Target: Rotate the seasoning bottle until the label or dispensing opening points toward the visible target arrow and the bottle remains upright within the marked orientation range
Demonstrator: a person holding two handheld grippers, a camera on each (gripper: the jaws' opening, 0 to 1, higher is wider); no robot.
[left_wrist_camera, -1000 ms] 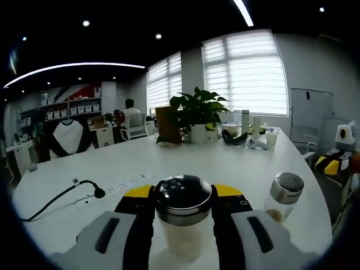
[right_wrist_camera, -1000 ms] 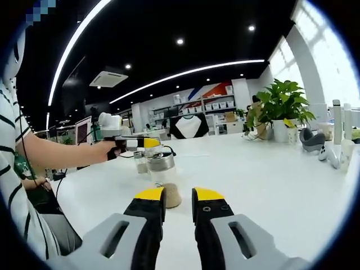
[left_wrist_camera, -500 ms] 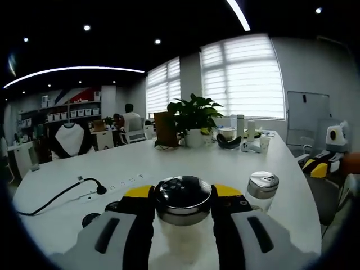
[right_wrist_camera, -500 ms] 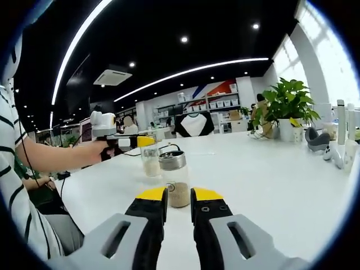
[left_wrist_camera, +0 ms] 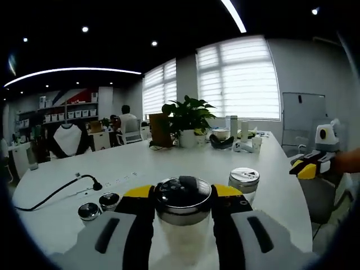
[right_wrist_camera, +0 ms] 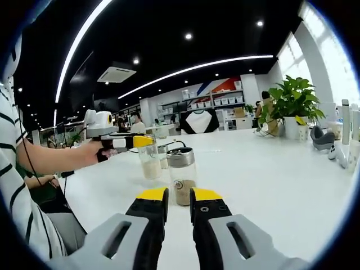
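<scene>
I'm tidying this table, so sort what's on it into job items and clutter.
For the job:
- glass seasoning bottle with black shaker lid, clamped in the left gripper
- right gripper

Just lying about:
- glass jar with silver lid
- two small silver-capped jars
- white power strip
- potted green plant

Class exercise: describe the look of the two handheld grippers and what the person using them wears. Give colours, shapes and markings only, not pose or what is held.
The left gripper and the right gripper match: broad light-grey bodies with dark slot-shaped recesses, black jaws and yellow tips. Seen from the right gripper view, the left gripper has a white top with a yellow front. The person wears a short-sleeved white shirt with thin dark stripes.
</scene>
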